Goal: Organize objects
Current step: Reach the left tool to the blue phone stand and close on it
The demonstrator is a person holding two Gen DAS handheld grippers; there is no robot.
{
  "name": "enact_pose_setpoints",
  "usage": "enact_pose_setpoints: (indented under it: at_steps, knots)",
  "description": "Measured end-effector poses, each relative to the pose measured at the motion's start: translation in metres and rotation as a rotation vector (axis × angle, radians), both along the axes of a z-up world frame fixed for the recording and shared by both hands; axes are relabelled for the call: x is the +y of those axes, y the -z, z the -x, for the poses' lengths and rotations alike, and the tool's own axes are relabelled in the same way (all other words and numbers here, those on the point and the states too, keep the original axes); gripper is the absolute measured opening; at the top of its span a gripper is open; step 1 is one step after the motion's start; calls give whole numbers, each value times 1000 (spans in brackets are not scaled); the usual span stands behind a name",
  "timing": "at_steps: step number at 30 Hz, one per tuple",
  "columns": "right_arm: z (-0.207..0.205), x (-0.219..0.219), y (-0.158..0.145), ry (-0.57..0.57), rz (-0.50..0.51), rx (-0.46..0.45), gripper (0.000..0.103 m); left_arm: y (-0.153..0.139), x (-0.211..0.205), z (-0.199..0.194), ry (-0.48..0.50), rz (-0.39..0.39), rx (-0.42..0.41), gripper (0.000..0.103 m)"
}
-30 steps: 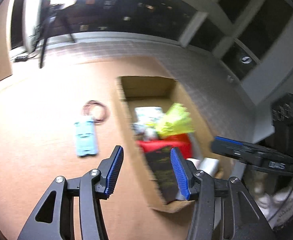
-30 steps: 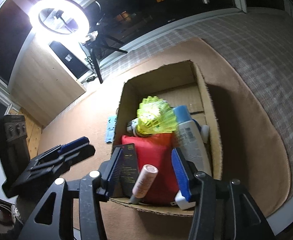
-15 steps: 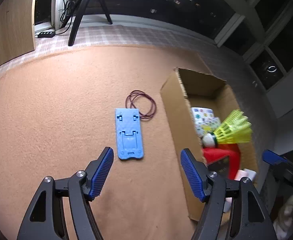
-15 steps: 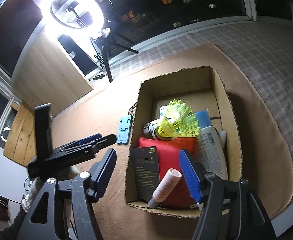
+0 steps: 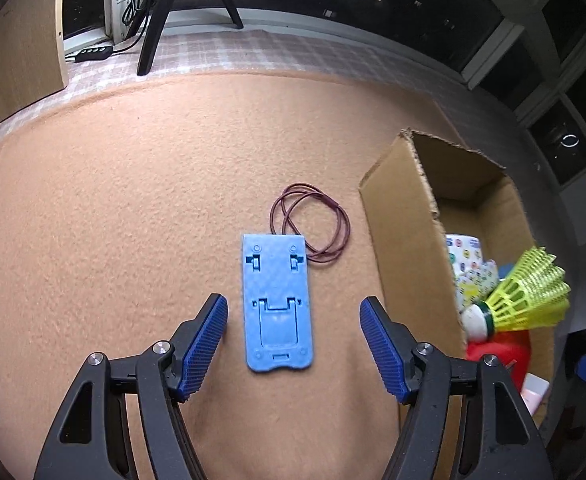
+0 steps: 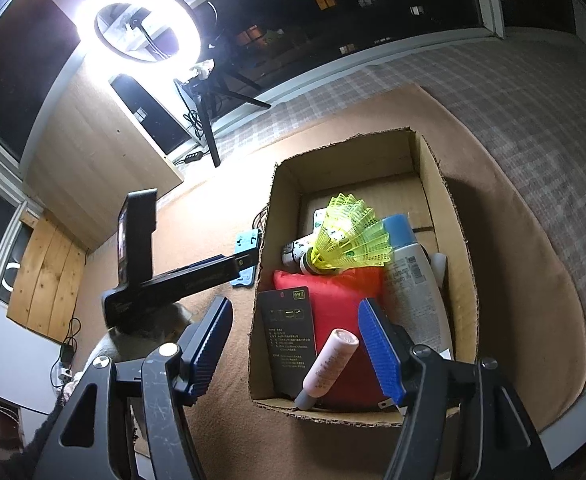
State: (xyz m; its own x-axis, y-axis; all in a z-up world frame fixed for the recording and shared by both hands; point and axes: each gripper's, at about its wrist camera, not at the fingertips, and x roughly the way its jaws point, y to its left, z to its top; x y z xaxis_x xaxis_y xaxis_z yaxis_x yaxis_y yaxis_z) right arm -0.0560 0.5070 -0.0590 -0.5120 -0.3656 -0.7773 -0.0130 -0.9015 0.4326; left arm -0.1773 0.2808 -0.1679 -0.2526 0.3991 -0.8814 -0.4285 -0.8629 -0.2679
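We are lining up on the blue stand (image 5: 277, 304), which lies flat on the orange mat (image 5: 113, 220) just left of the box (image 5: 397, 240), with a cord loop (image 5: 311, 220) at its far end. Our left tongs (image 5: 293, 344) straddle the stand's near end — jaws wide but easing inward, pads clear of it, holding nothing. Our right tongs (image 6: 293, 348) hang partly open and empty over the box's near edge, above the pink tube (image 6: 329, 364). Next, we judge, the left must drop lower, pinch the stand's long edges and carry it into the box — without snagging the cord.
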Motion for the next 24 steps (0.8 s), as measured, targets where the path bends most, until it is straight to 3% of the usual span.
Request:
enact_pose_setpoints:
  at_steps: [10, 24]
  knots:
    - [1, -8, 2, -19, -10, -11, 62, 6, -2, 7, -23, 42, 15, 40]
    - [7, -37, 1, -72, -10, -7, 62, 6, -53, -5, -74, 30, -3, 34]
